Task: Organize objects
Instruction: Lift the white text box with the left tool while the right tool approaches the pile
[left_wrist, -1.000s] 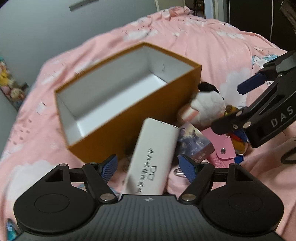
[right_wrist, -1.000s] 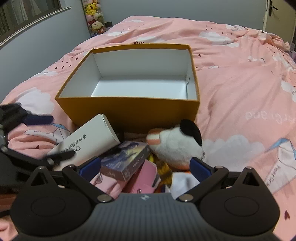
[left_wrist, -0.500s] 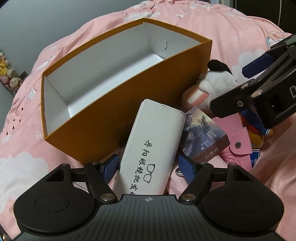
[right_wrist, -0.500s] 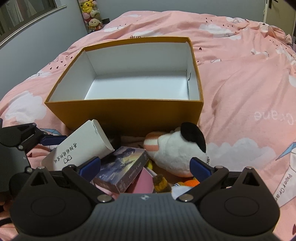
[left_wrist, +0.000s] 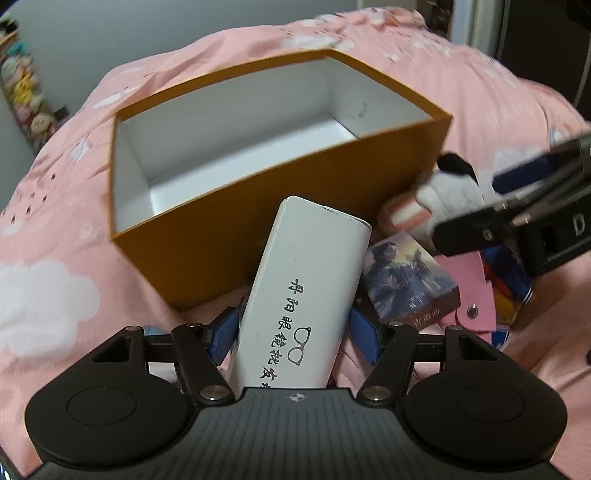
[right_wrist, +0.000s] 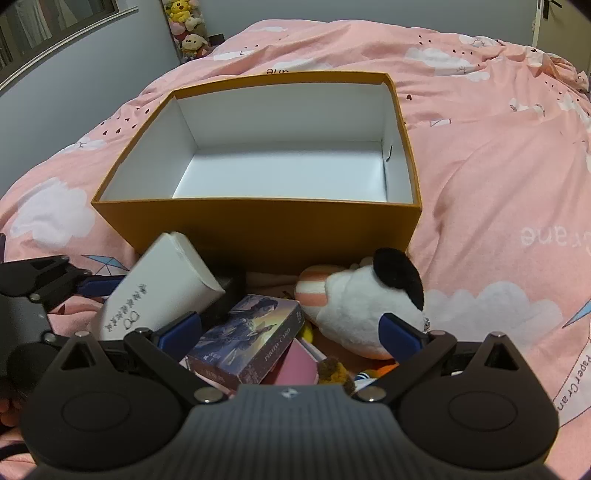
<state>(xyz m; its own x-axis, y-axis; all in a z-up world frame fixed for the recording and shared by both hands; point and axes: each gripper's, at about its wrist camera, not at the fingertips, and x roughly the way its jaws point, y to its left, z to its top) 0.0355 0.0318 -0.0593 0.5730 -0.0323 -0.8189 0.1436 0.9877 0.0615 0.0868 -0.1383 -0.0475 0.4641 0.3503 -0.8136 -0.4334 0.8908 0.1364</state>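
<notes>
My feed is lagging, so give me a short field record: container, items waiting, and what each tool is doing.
container: orange cardboard box with white inside, open, nothing in it, on the pink cloud-print bedspread
items waiting: white glasses case with black print, photo card box, black-and-white plush toy, pink snap pouch, all piled in front of the box
left tool: jaws have just been closing, blue pads either side of the glasses case, contact not certain
right tool: open over the card box and plush, holding nothing

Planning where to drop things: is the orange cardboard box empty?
Empty. Both views show the orange cardboard box open-topped, with only its bare white floor and walls inside.
</notes>
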